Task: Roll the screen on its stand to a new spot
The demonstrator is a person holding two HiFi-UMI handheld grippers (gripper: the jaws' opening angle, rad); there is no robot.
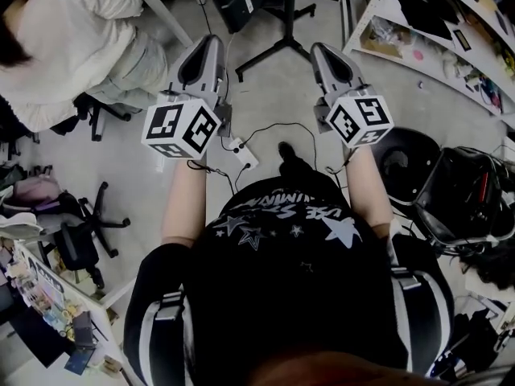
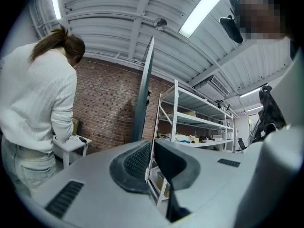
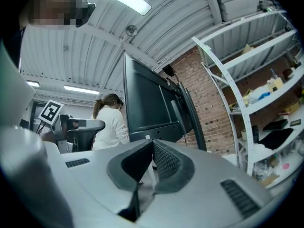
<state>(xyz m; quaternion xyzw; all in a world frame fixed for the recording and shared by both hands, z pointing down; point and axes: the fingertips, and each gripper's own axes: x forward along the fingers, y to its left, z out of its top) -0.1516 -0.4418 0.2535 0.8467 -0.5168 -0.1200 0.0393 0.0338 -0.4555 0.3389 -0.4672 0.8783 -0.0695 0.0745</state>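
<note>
The left tongs [image 1: 209, 43] are clenched: in the left gripper view their dark ribbed pads meet at the tips [image 2: 152, 144] with nothing between them. The right tongs [image 1: 320, 49] are clenched too, their pads together at the tips [image 3: 152, 144] and holding nothing. Both are held out side by side above the grey floor [image 1: 273, 103], apart from each other and touching nothing.

The large flat dark screen [image 3: 147, 103] stands upright ahead of the tongs, well clear of them. The right gripper view shows its broad dark face. The left gripper view catches it nearly edge-on as a thin tall slab [image 2: 144, 94] in front of a red brick wall [image 2: 104, 108]. Its black stand [image 1: 286, 39], a pole on spreading legs, rests on the floor just beyond the tips of the tongs and between the two of them.

A person in a white top [image 1: 72, 47] is at the far left side of the floor, turned away from the screen. A white metal shelf rack [image 1: 418, 30] loaded with small items runs along the right side. A white power strip [image 1: 244, 154] with a thin black cable lies on the floor between the holder's forearms. A black office chair [image 1: 80, 236] stands at the left.
</note>
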